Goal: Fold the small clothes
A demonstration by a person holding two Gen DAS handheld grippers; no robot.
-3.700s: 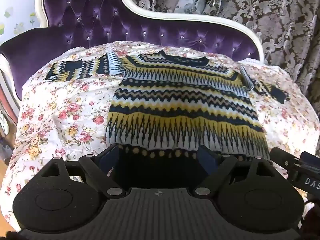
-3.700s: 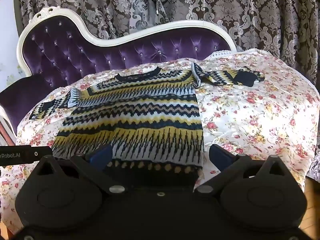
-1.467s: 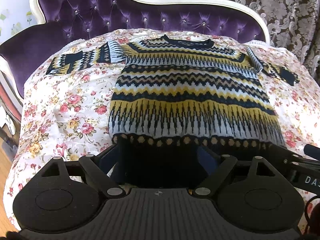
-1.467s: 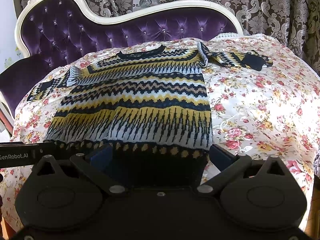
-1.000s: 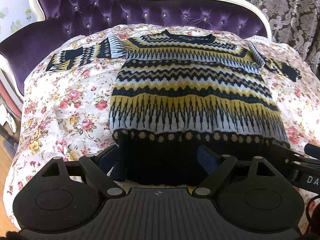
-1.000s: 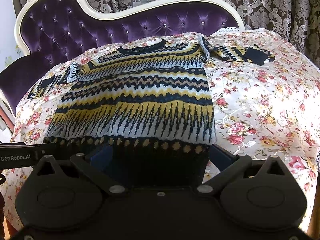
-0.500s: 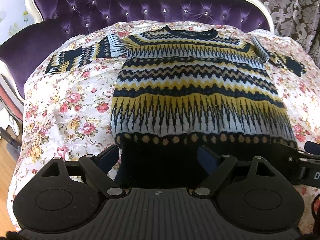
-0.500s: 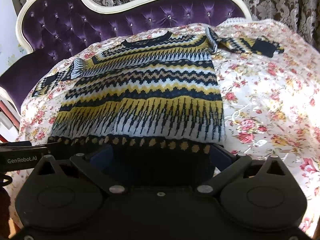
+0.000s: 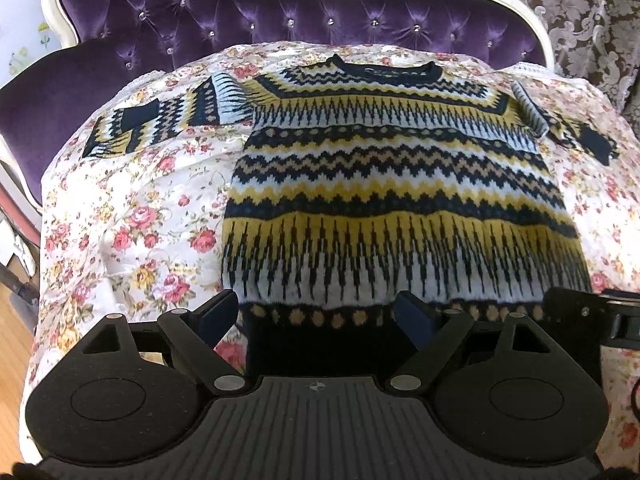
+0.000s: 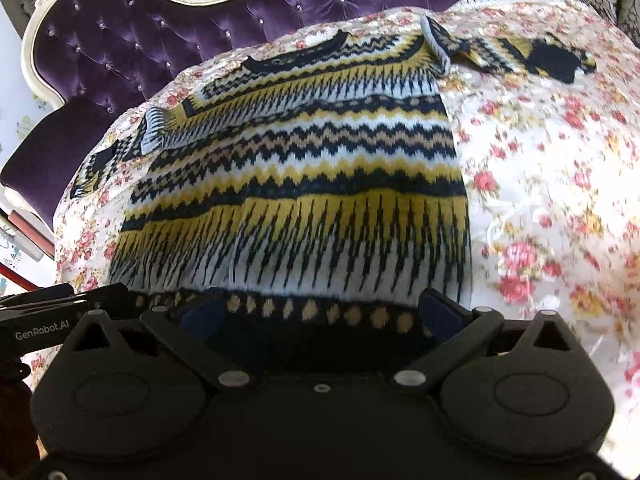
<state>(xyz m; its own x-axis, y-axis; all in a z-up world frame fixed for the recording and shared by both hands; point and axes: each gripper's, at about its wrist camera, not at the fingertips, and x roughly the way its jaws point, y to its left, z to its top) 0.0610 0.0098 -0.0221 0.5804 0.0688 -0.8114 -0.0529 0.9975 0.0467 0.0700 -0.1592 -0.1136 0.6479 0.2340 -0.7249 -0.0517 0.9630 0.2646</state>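
Note:
A small knit sweater [image 9: 392, 184] with yellow, black and white zigzag bands lies flat, front up, on a floral sheet [image 9: 132, 220], sleeves spread to both sides. It also shows in the right wrist view [image 10: 304, 184]. My left gripper [image 9: 318, 314] is open, its fingers straddling the left part of the dark bottom hem [image 9: 320, 320]. My right gripper [image 10: 316, 312] is open over the right part of the hem [image 10: 320, 316]. Each gripper's body shows at the edge of the other's view. The hem's lowest edge is hidden behind the gripper bodies.
The sheet covers the seat of a purple tufted sofa [image 9: 280, 20] with a white frame. Patterned curtains [image 9: 580, 8] hang behind it. Wooden floor [image 9: 12, 340] shows at the lower left. The right sleeve's dark cuff [image 10: 556, 60] lies far right.
Both grippers have moved forward and lower towards the sweater's bottom hem, which now lies between their open fingers. The right view has tilted. The sweater has not moved.

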